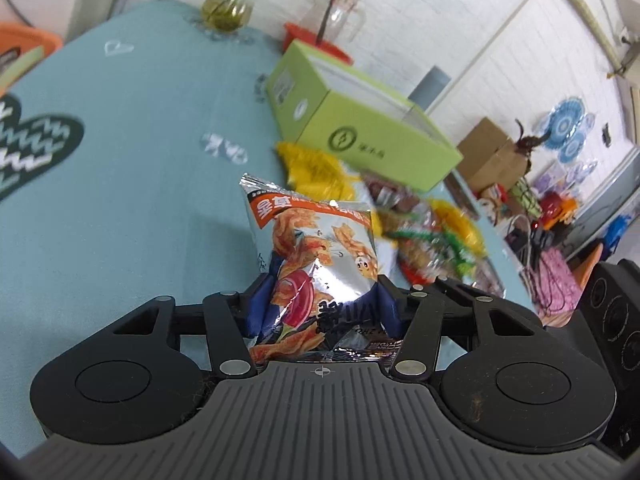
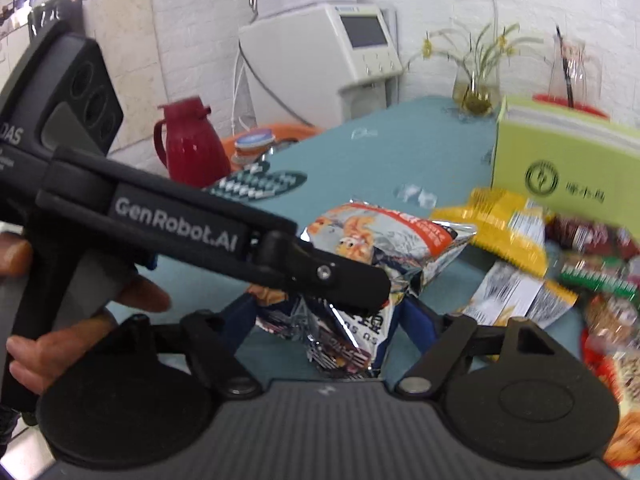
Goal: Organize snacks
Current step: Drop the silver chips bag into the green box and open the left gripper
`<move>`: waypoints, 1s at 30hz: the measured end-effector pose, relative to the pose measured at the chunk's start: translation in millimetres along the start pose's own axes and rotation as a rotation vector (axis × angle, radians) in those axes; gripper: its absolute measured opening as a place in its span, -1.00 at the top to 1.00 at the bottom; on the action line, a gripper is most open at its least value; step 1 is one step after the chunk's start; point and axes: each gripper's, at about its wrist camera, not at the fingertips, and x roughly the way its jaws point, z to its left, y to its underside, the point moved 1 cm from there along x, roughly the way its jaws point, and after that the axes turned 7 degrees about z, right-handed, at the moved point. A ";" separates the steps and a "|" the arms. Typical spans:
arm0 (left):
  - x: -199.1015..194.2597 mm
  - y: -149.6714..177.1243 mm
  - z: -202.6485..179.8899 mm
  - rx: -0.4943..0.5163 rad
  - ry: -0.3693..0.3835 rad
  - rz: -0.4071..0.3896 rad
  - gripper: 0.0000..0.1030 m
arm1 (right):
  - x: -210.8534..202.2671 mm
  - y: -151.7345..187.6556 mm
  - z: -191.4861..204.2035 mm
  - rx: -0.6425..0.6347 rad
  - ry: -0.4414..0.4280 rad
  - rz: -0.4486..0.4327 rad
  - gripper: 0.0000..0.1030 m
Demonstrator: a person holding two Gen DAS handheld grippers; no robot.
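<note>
A silver snack bag with orange print stands upright off the teal table, and my left gripper is shut on its lower half with both blue pads pressing in. In the right wrist view the same bag lies crumpled between the blue pads of my right gripper, which touch its near end on both sides. One of the left gripper's fingers crosses in front and hides part of the bag. A person's hand holds the left gripper's handle.
A green open box stands behind a pile of snack packets, with a yellow packet nearest. A plant vase and glass jug sit at the far edge. A red thermos stands beyond the table.
</note>
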 end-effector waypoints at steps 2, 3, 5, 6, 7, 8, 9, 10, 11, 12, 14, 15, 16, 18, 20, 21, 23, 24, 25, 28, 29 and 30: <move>2.5 -17.4 -14.1 0.037 -0.006 -0.017 0.27 | -5.4 -11.7 -10.5 -0.006 0.021 -0.029 -0.56; 6.8 -30.5 -23.5 0.055 -0.009 -0.022 0.27 | -7.3 -19.9 -18.9 -0.005 0.033 -0.041 -0.56; 19.4 -62.6 -43.3 0.100 0.002 -0.035 0.26 | -14.3 -39.8 -42.6 -0.009 0.069 -0.071 -0.56; 26.2 -77.2 -51.9 0.116 0.012 -0.040 0.26 | -17.6 -51.3 -57.0 -0.012 0.094 -0.084 -0.56; 36.4 -97.1 -63.5 0.132 0.026 -0.044 0.26 | -20.3 -61.8 -69.8 -0.014 0.116 -0.092 -0.56; 45.1 -112.5 -73.0 0.153 0.035 -0.046 0.26 | -22.9 -74.5 -85.8 -0.014 0.144 -0.099 -0.56; 57.0 -131.5 -84.6 0.175 0.044 -0.049 0.26 | -24.4 -87.0 -102.0 -0.018 0.171 -0.102 -0.56; 70.1 -149.8 -95.1 0.188 0.048 -0.049 0.26 | -24.2 -98.7 -118.0 -0.019 0.193 -0.098 -0.56; 83.8 -165.7 -104.2 0.202 0.051 -0.045 0.26 | -23.4 -108.7 -133.5 -0.012 0.209 -0.091 -0.56; 96.6 -178.9 -111.5 0.216 0.051 -0.042 0.26 | -20.8 -118.7 -150.6 0.002 0.223 -0.080 -0.56; 125.3 -203.2 -122.3 0.225 0.045 -0.027 0.26 | -14.4 -132.2 -179.9 0.021 0.239 -0.053 -0.55; 136.1 -211.0 -125.7 0.234 0.037 -0.023 0.26 | -10.5 -137.4 -192.7 0.027 0.245 -0.039 -0.55; 148.3 -218.0 -127.5 0.243 0.024 -0.017 0.27 | -4.7 -141.2 -202.6 0.035 0.248 -0.026 -0.55; 167.6 -227.6 -123.8 0.242 -0.006 -0.002 0.27 | 10.0 -145.4 -218.6 0.046 0.237 0.002 -0.55; 179.6 -233.3 -111.9 0.220 -0.025 0.015 0.27 | 25.1 -147.8 -225.3 0.043 0.214 0.022 -0.55; 182.6 -234.4 -104.9 0.210 -0.036 0.019 0.27 | 31.5 -147.1 -227.4 0.038 0.198 0.031 -0.55; 186.6 -235.3 -90.0 0.193 -0.069 0.025 0.25 | 48.2 -146.7 -226.1 0.029 0.169 0.049 -0.55; 187.2 -235.5 -83.2 0.184 -0.097 0.023 0.12 | 57.8 -147.3 -224.1 0.024 0.162 0.061 -0.55; 186.5 -235.1 -77.8 0.181 -0.127 0.015 -0.17 | 62.4 -147.6 -223.6 0.020 0.152 0.063 -0.58; 170.8 -232.0 -72.2 0.205 -0.194 -0.032 -0.27 | 46.3 -143.6 -224.2 0.034 0.164 0.011 -0.72; 162.8 -229.3 -73.1 0.212 -0.185 -0.050 -0.30 | 35.9 -140.4 -225.7 0.038 0.176 -0.009 -0.81; 156.1 -226.3 -74.6 0.215 -0.168 -0.066 -0.34 | 24.1 -136.6 -227.3 0.035 0.193 -0.022 -0.81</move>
